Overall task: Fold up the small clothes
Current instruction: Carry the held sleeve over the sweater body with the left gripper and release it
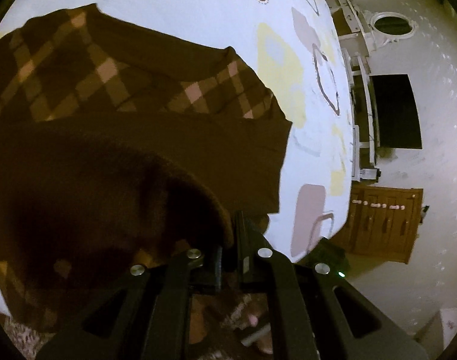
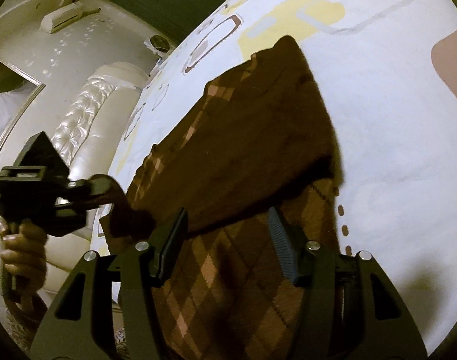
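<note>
1. Left wrist view: the left tool [image 1: 228, 234] has its fingers pressed together on a fold of the brown knitted garment with a pink-and-tan argyle pattern [image 1: 156, 90], holding that fold raised close to the lens.
2. Same view: the garment lies on the bed with a white sheet printed with yellow, pink and grey rounded shapes [image 1: 288, 60]; a plain brown panel is folded across its patterned part.
3. Right wrist view: the right tool [image 2: 228, 240] has its fingers spread apart above the near end of the garment [image 2: 243, 156], pinching nothing.
4. Same view: the left tool [image 2: 120, 198], at the left edge of the bed [image 2: 393, 135], grips a brown corner of the garment.
5. Same view: a cream tufted headboard [image 2: 87, 111] stands at the far left.
</note>
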